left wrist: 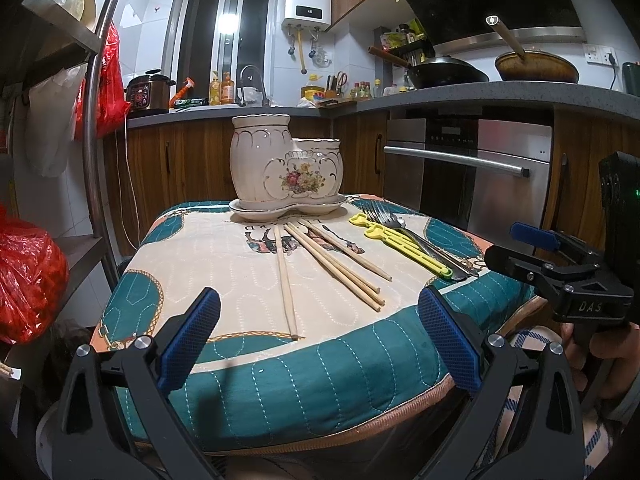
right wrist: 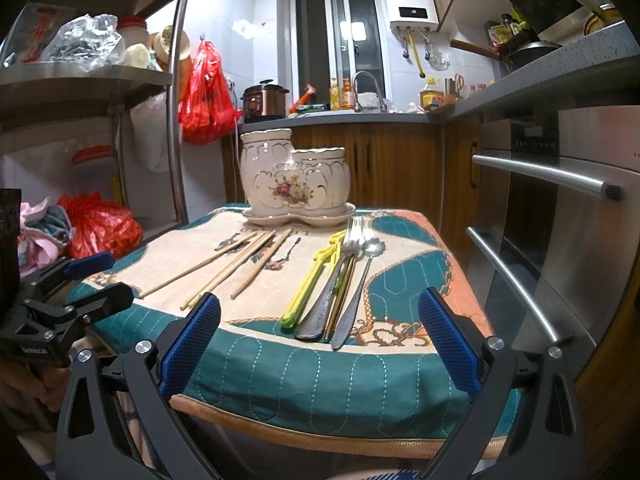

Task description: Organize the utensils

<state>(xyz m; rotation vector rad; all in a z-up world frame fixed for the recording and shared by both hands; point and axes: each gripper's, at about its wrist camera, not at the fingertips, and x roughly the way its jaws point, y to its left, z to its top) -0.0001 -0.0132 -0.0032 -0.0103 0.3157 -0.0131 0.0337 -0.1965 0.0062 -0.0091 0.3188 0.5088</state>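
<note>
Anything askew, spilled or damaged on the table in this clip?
Nothing spilled or damaged. The wooden chopsticks lie splayed at uneven angles, one apart from the rest, and the metal cutlery is heaped beside the yellow utensil, outside the ceramic holder.

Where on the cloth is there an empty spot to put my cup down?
Bare cloth lies left of the chopsticks, from the ceramic holder to the near edge, and in the right corner beyond the spoon. A narrower strip runs between chopsticks and the yellow tool. Crowded: the fork and spoon bundle.
</note>
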